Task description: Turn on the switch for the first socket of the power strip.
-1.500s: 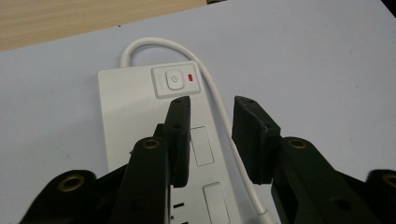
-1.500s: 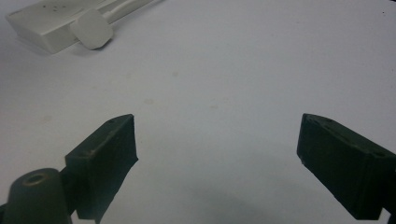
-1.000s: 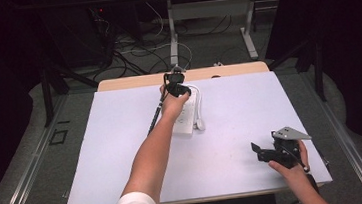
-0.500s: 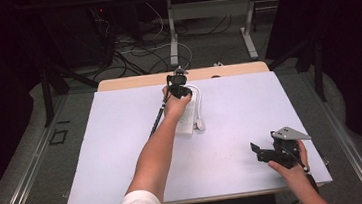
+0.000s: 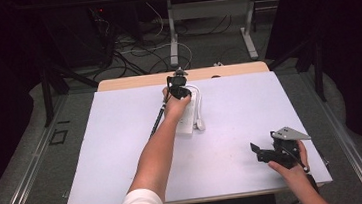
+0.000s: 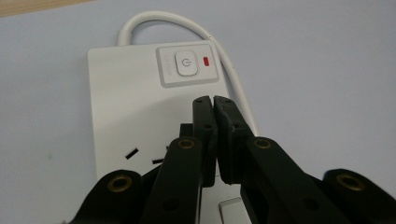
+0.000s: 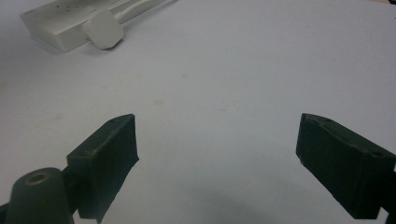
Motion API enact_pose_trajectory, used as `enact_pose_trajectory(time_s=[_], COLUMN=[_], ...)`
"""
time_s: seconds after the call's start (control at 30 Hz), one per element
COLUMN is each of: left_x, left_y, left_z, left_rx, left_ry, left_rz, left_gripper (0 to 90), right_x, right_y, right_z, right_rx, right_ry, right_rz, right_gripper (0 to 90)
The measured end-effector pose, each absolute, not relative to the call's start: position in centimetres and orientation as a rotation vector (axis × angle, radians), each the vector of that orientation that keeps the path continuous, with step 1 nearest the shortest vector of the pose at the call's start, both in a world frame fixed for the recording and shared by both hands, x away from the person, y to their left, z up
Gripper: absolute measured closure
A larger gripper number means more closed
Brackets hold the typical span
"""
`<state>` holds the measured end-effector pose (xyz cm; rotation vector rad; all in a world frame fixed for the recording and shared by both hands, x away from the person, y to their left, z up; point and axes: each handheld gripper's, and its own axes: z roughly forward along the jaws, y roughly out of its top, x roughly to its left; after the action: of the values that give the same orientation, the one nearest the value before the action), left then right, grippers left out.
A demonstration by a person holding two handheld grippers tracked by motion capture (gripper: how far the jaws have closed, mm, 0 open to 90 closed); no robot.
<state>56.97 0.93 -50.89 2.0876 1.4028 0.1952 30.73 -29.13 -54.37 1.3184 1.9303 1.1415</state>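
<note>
We see a desk (image 5: 123, 152) with a pale sheet over it; a white power strip (image 5: 188, 119) with its cable lies near the far edge's middle.

The right gripper (image 7: 217, 154) has its jaws wide apart over the bare white table (image 7: 243, 70). A power strip (image 7: 65, 23) and its plug (image 7: 103, 30) lie far left.

power strip (image 6: 140, 112) near end cut off by frame bottom and claw (image 6: 214, 105), button lettering blurred
</note>
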Motion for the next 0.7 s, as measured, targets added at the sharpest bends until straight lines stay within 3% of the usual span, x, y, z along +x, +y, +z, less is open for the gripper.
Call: enact_pose_trajectory(time_s=[0.7], left_x=[57.23], left_y=[0.63], left_z=[-51.74], left_rx=[2.103], left_ry=[1.411], left_rz=[0.193], left_gripper=[87.9], right_x=[30.76], right_y=[-29.13], right_z=[-54.4], right_rx=[1.303], right_ry=[1.942], right_rz=[1.142], right_gripper=[12.6])
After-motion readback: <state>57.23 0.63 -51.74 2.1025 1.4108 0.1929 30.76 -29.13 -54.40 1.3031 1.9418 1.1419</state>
